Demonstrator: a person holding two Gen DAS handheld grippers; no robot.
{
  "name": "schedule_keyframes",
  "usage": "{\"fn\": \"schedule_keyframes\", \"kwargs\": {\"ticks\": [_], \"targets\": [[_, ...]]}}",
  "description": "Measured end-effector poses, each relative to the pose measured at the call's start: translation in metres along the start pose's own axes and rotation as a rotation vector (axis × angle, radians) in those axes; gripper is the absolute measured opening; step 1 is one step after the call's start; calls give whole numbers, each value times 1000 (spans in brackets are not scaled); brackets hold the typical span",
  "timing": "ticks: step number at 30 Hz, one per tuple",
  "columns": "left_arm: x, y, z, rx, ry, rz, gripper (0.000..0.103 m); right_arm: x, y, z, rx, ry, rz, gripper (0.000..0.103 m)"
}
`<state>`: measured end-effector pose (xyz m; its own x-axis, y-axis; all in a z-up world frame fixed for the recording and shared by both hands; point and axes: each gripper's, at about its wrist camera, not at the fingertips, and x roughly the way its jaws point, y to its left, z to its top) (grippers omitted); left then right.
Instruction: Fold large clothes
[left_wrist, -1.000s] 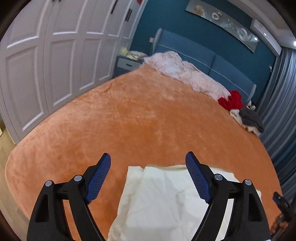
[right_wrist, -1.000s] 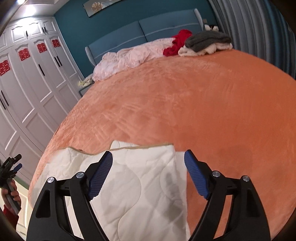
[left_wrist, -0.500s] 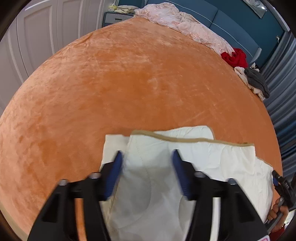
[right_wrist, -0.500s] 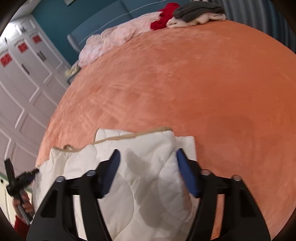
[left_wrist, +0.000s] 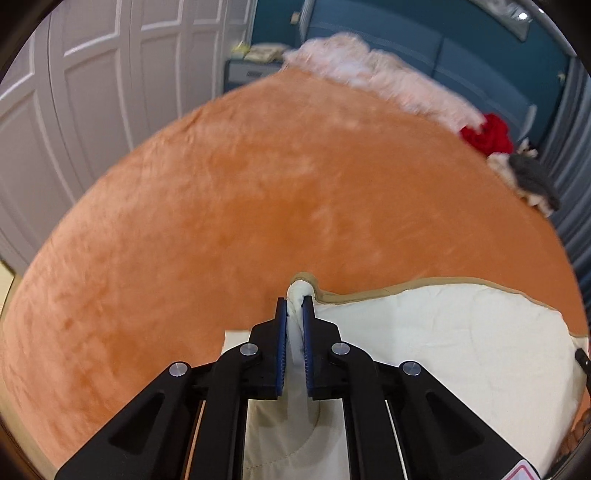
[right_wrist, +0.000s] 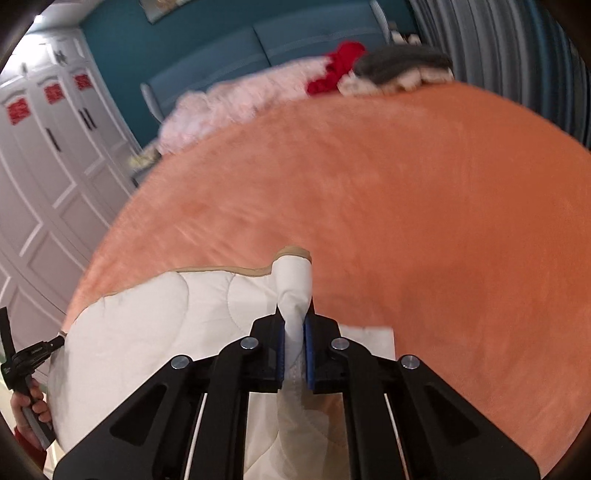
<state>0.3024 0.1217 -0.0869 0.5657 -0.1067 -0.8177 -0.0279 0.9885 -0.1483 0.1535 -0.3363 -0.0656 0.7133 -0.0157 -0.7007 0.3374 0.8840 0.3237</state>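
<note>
Cream quilt: the quilt (left_wrist: 443, 343) lay folded at the near edge of the orange bed (left_wrist: 258, 221), its tan-piped edge facing the headboard.
Left gripper: the left gripper (left_wrist: 294, 314) was closing, its blue pads already pressing a bunched corner of the quilt between them, with a nub of fabric poking out past the tips.
Right gripper: the right gripper (right_wrist: 294, 325) was closing too, pinching the opposite far corner; a cone of cream cloth stood up from between its pads.
Spacing: each corner sat at one end of the piped edge, so the two grips were well apart along the same side.
Other view of left: from the right wrist, the person's hand (right_wrist: 31, 406) and the left tool's handle showed at the far left rim, beside the quilt.
Step in hand: judged to be the grasp that starts a fold, both top-layer corners taken at once.
Next move: probably lifting both corners together and carrying them across, keeping the edge taut and level so the layers meet squarely.
Risk: the padding looked thick and springy, so a shallow pinch could slip out during the lift.
Clutter: a pink blanket (left_wrist: 384, 81), a red garment (left_wrist: 487, 134) and grey clothes (left_wrist: 532, 177) lay far off by the headboard, well clear.
</note>
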Motion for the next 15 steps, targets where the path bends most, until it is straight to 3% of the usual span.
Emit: {"fn": "schedule_keyframes", "kwargs": {"ticks": [5, 15], "targets": [[34, -2, -21, 37, 31, 91, 7, 35, -2, -28, -34, 83, -72, 7], [49, -4, -40, 56, -29, 120, 9, 55, -11, -44, -6, 95, -51, 8]]}}
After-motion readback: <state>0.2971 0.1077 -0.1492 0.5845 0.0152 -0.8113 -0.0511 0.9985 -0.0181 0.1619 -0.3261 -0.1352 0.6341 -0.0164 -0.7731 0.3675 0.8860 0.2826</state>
